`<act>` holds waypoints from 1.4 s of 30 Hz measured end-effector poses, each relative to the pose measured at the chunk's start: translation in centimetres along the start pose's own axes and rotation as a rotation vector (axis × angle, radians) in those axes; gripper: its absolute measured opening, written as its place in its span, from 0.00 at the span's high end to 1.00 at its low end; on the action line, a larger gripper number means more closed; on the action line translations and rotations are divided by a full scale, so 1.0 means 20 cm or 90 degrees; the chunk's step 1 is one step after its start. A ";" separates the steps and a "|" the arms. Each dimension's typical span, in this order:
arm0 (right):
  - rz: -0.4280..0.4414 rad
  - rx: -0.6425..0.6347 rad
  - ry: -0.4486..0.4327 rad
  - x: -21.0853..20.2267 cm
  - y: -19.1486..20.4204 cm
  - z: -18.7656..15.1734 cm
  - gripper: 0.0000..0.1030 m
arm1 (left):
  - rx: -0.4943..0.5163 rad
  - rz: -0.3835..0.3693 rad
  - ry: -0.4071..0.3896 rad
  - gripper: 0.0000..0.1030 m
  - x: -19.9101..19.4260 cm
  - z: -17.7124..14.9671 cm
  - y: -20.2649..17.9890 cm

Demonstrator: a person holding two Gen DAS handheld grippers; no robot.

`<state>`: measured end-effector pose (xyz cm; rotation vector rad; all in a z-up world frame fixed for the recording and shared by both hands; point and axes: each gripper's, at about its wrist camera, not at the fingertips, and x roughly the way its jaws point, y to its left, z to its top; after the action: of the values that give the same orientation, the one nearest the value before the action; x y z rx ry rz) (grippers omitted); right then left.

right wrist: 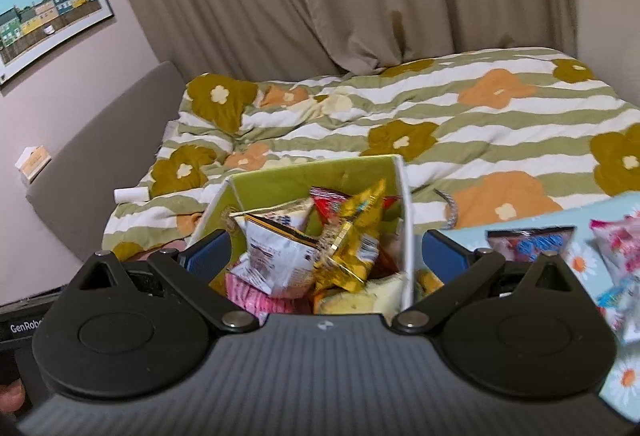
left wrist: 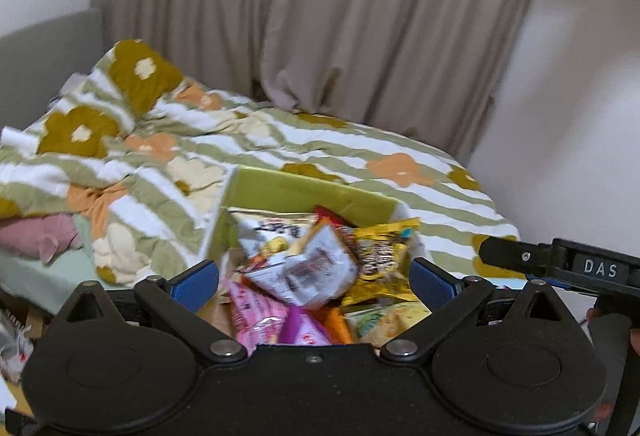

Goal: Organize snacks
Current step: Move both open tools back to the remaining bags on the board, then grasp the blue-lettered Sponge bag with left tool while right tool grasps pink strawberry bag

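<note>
So the left gripper [left wrist: 314,282] has its blue-padded fingers spread wide with nothing between them, hovering right over the lime-green fabric box [left wrist: 308,191] that's stuffed with snack packets, sitting beside the bed with the striped flower-print duvet [left wrist: 280,139]. Same deal with the right gripper [right wrist: 326,256], fingers apart and empty over that box [right wrist: 320,171]. Further right, pink and blue candy bags [right wrist: 532,242] lie on a light-blue daisy-print worktop [right wrist: 580,268].

Lime-green box [right wrist: 280,177]; gold [right wrist: 352,236], white [right wrist: 276,260] and pink snack packets [left wrist: 256,312]; green-and-white striped duvet [right wrist: 500,115] with ochre and orange flowers.
</note>
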<state>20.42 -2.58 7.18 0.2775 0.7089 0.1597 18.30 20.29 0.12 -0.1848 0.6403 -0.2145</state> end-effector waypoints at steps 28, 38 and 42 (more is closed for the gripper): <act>-0.117 0.030 0.009 -0.34 -1.28 0.12 0.00 | 0.127 -0.022 0.034 0.00 0.49 -0.18 -1.22; -0.089 -0.025 0.083 -0.03 -1.60 0.13 0.00 | 0.155 0.012 0.141 0.11 1.01 -0.33 -1.42; -0.079 -0.037 0.106 0.10 -1.69 0.11 0.00 | 0.144 0.039 0.179 0.14 1.17 -0.40 -1.43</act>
<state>25.12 -34.62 -2.77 0.1657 0.8830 0.0861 27.69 -13.92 -12.67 0.0852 0.8927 -0.2547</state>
